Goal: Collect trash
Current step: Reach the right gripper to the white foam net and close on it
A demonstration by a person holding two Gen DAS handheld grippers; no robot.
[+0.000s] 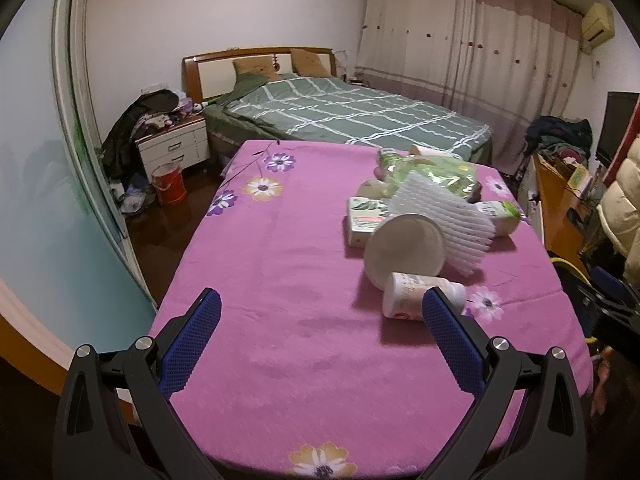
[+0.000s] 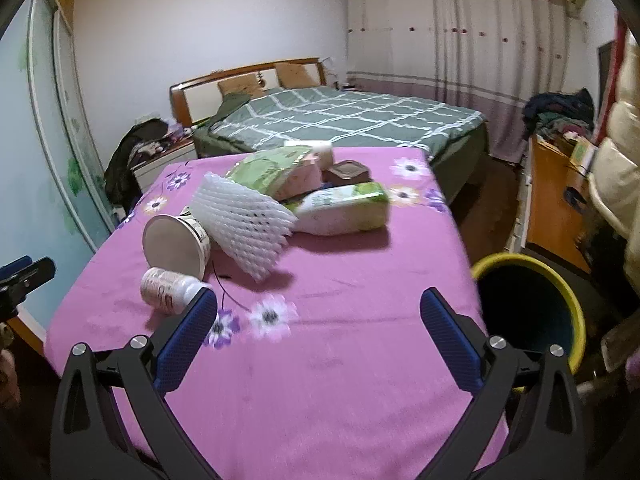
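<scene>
The trash lies in a loose heap on the far right part of the bench [image 1: 280,280], which is covered by a pink cloth with printed flowers. Nearest the claws is a small white bottle [image 1: 416,294] on its side, with pale red print on its body. Just behind it, touching, a white paper cup [image 1: 404,248] lies tipped over, its round base facing the cameras. A white foam fruit net [image 1: 440,220] leans across the cup. Behind the net are a green-and-white tissue pack [image 2: 344,210], a crumpled green plastic bag [image 2: 268,168], a small carton [image 1: 362,220] with a leaf print, and a brown tub [image 2: 346,172].

A bin [image 2: 532,308] with a yellow rim stands on the floor just beside the bench's right edge.

Left claw [image 1: 320,336]: wide, holding nothing, above the near part of the bench. Its right fingertip covers part of the white bottle in the left wrist view. Right claw [image 2: 318,332]: wide, holding nothing; its left fingertip overlaps the bottle's cap.

The items at the back of the heap are largely hidden by the net and bag; their labels cannot be read. The bin's lower part is cut off by the right claw.
</scene>
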